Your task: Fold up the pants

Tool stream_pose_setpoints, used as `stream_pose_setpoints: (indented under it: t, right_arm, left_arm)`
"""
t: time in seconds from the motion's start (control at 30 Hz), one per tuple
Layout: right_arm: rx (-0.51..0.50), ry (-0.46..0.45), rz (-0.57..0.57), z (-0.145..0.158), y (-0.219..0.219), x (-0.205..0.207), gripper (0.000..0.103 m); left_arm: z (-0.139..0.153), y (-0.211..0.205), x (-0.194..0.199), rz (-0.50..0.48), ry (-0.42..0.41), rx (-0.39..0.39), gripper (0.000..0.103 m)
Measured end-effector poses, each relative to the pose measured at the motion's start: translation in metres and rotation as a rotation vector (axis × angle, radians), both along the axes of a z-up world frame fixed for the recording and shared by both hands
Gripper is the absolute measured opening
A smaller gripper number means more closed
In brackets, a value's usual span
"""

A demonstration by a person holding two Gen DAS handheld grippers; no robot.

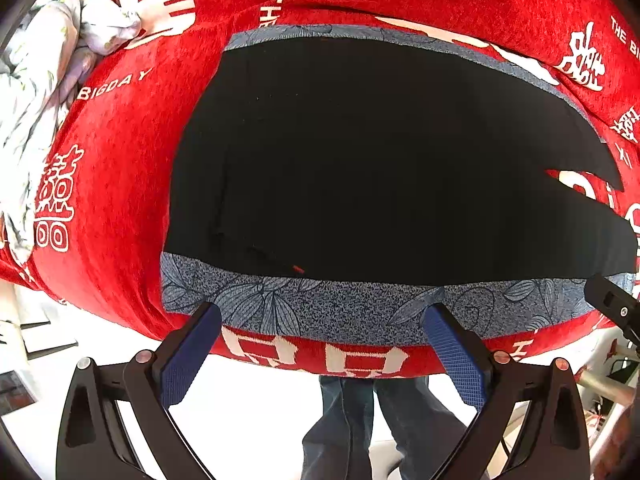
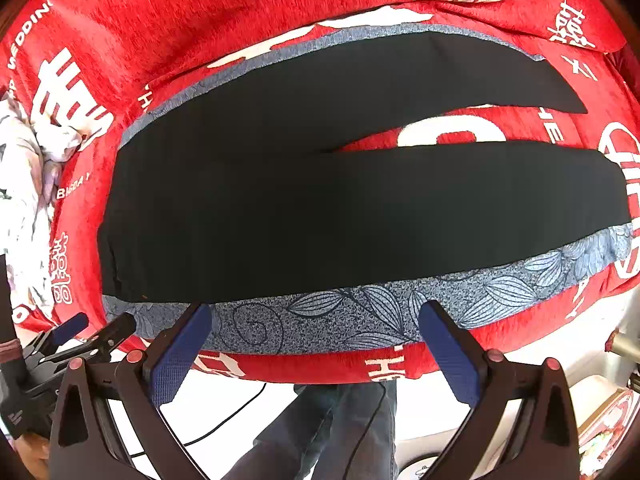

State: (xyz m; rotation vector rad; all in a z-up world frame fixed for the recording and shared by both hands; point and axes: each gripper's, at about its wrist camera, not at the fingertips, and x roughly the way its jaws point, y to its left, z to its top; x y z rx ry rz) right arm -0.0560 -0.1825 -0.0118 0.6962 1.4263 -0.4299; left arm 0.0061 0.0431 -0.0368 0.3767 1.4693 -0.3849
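The black soft-fabric pants (image 2: pixel 280 200) lie flat on a blue-grey leaf-patterned cloth (image 2: pixel 360 320), which lies on a red bed cover with white lettering (image 2: pixel 200 20). The two legs are spread apart, away from the waist. The fabric looks light and limp, so it should fold easily; the leg hems seem good places to hold. The left gripper (image 1: pixel 320 344) and the right gripper (image 2: pixel 316 340) are both spread and hold nothing, near the cloth's front edge. Readable writing: "BIGDAY", "THE", "WEDDING".

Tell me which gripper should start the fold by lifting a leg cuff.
Right, probably. The right gripper hangs open facing the leg side of the black pants, both cuffs showing in its view. The left gripper, also open, faces the waist end.
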Motion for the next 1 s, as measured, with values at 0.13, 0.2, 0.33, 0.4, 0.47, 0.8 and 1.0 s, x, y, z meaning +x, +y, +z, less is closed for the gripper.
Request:
stream_pose_setpoints:
  t: [0.13, 0.2, 0.33, 0.4, 0.47, 0.8, 1.0]
  right_arm:
    - [-0.002, 0.003, 0.003, -0.002, 0.004, -0.002, 0.103]
    - [-0.004, 0.003, 0.003, -0.002, 0.006, -0.003, 0.103]
    - [-0.004, 0.004, 0.004, -0.002, 0.005, -0.004, 0.103]
    - [-0.007, 0.003, 0.005, -0.001, 0.005, -0.005, 0.103]
    - [-0.012, 0.003, 0.004, 0.001, 0.005, -0.006, 0.103]
    - [-0.043, 0.008, 0.02, 0.004, 0.001, -0.012, 0.103]
    - [-0.05, 0.011, 0.018, 0.003, -0.002, -0.015, 0.103]
  left_arm:
    - [-0.001, 0.001, 0.0, 0.004, 0.011, 0.008, 0.102]
    - [0.0, 0.003, 0.0, 0.007, 0.006, 0.016, 0.102]
    - [0.003, 0.002, -0.002, 0.015, -0.001, 0.018, 0.102]
    - [0.004, 0.002, -0.003, 0.01, -0.01, 0.021, 0.102]
    - [0.006, -0.001, -0.005, 0.003, -0.02, 0.023, 0.102]
    - [0.01, -0.009, -0.005, -0.014, -0.022, 0.028, 0.102]
    - [0.009, -0.012, -0.007, -0.014, -0.027, 0.035, 0.102]
